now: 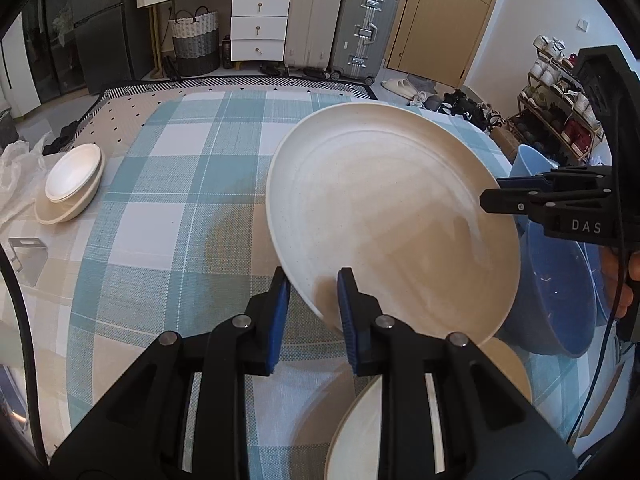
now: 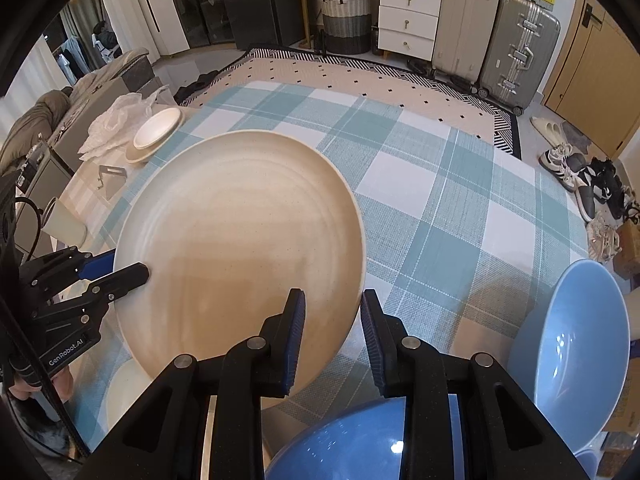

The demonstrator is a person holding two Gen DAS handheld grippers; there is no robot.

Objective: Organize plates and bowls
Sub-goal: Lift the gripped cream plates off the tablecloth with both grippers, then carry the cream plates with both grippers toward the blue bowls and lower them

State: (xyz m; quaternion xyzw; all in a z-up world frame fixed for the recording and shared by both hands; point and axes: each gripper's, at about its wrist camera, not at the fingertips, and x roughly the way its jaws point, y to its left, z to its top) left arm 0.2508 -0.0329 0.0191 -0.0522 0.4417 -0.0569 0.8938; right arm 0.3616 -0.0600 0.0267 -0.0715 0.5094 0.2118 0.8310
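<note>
Cream plate (image 1: 384, 216) is held tilted above the bench (image 1: 168, 184), gripped at two points of its rim. In the left wrist view, the left gripper (image 1: 314, 312) is seen with its blue-padded jaws clamped on the near lower edge of the plate, one pad under the rim and one on the upper face. At the right of that view, the right gripper (image 1: 516, 200) is seen reaching in from the side, its jaws closed on the far right edge of the same plate.

In the right wrist view, the plate (image 2: 240, 240) fills the left centre, and the right gripper (image 2: 332, 336) is seen pinching its near right rim. The left gripper (image 2: 120, 272) enters from the left edge, clamped on the plate's left rim, with part of a hand (image 2: 36, 384) visible below it.

A checked cloth (image 2: 440, 200) in teal and white covers the bench. Two blue bowls (image 2: 576, 336) are seen at the right side of the bench, one leaning on its edge and one lower, partly hidden behind the gripper. A stack of cream dishes (image 1: 70, 186) rests at the far left corner, just beside crumpled clear plastic (image 1: 18, 176). Another cream plate (image 1: 508, 364) lies on the bench under the lifted one.
</note>
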